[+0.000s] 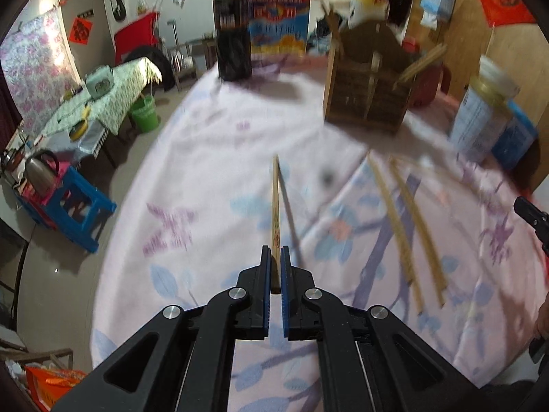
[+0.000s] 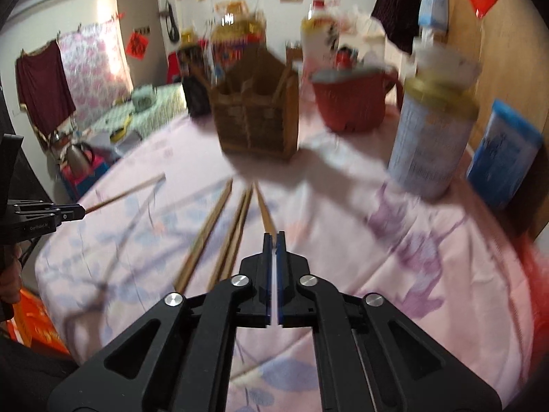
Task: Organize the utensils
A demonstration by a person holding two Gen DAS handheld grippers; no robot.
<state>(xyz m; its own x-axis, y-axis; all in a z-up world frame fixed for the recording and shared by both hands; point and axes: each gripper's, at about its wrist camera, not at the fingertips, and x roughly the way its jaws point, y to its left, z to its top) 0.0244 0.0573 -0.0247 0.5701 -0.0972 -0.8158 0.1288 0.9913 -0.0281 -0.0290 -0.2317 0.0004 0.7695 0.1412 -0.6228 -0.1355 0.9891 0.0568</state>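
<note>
Clamped between the fingers of the left claw [image 1: 275, 252] is one chopstick [image 1: 275, 206], pointing forward above the table [image 1: 212, 144] toward the wooden holder [image 1: 367, 92]. To its right, more chopsticks [image 1: 405, 226] lie loose on the cloth. From the right wrist, the right claw [image 2: 274, 238] is nearly closed on the end of another chopstick [image 2: 263, 211], beside the loose ones [image 2: 219, 233]; the holder [image 2: 257, 116] stands beyond, near a red pot [image 2: 350, 103] and a tin [image 2: 432, 137].
</note>
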